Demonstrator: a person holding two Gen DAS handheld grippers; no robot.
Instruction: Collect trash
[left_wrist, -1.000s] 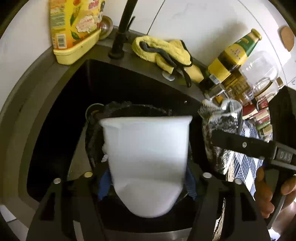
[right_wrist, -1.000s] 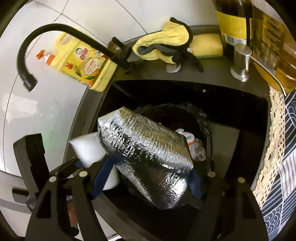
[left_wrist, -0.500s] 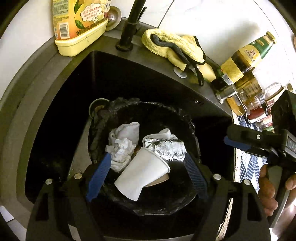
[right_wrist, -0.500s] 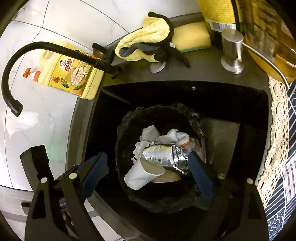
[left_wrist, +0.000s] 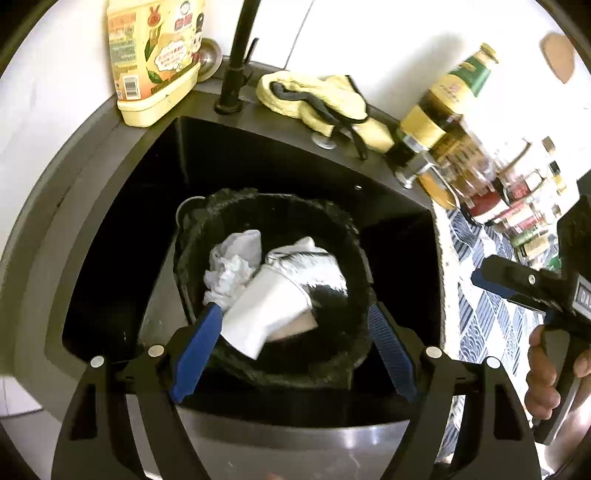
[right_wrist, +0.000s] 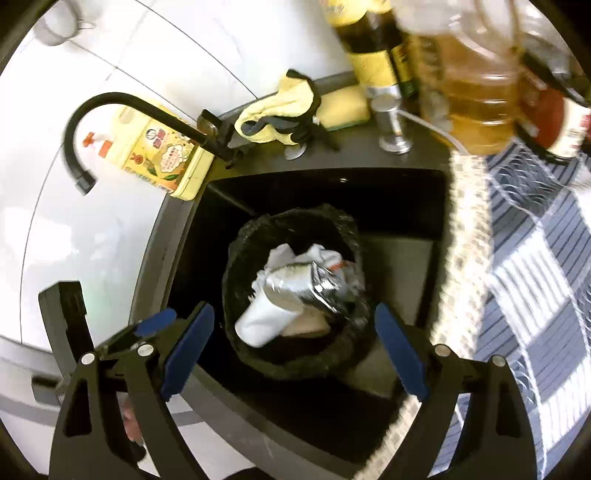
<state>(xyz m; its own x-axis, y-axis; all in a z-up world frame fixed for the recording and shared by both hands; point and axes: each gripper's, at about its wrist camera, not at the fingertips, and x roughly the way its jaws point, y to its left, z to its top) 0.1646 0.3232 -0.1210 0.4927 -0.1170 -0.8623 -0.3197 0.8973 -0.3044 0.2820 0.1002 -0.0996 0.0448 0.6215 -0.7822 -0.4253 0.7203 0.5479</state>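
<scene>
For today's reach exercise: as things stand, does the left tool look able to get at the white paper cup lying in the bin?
Probably yes. The left tool stands open right above the bin, and the white paper cup lies on top of the trash with nothing covering it. The foil bag only leans against its mouth.

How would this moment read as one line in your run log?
left gripper: open, empty | right gripper: open, empty | white cup, foil pouch: in black bin in sink
</scene>
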